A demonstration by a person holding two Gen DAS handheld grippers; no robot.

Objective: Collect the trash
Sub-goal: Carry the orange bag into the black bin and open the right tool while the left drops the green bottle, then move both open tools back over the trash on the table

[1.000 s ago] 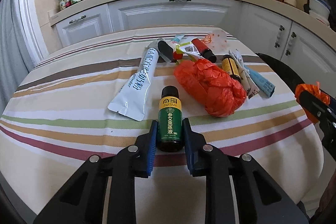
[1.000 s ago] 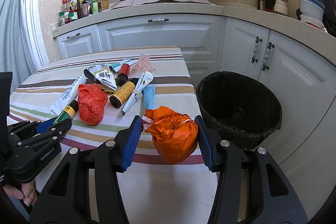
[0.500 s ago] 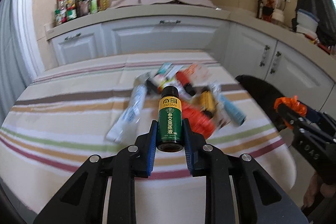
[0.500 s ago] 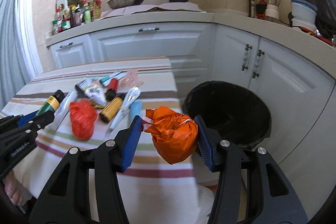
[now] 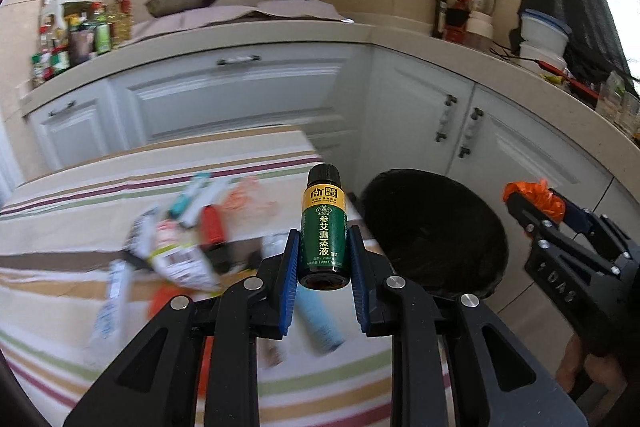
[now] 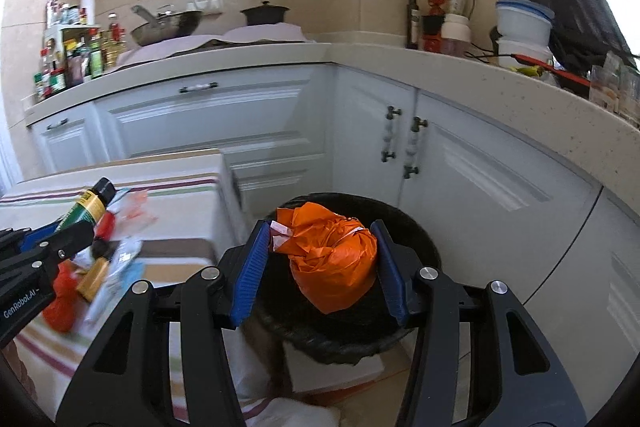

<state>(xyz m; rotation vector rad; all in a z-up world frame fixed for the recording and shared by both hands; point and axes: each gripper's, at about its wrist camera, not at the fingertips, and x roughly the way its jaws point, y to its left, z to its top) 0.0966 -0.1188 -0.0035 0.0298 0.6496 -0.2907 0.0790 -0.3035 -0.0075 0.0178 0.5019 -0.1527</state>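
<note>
Both grippers have swung from the counter (image 5: 60, 211) toward the bin (image 6: 416, 235): left gripper (image 5: 323, 261) clamps the bottle (image 5: 323, 227), right gripper (image 6: 320, 267) squeezes the orange bag (image 6: 334, 259). Centre each over the bin before releasing.

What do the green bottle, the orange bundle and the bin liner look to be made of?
Green bottle: dark glass or hard plastic, can't tell which; glossy printed label, ribbed black cap.
Orange bundle: thin plastic film, crinkled and shiny, knotted at the top.
Bin liner: black plastic film, gathered over the rim.
</note>
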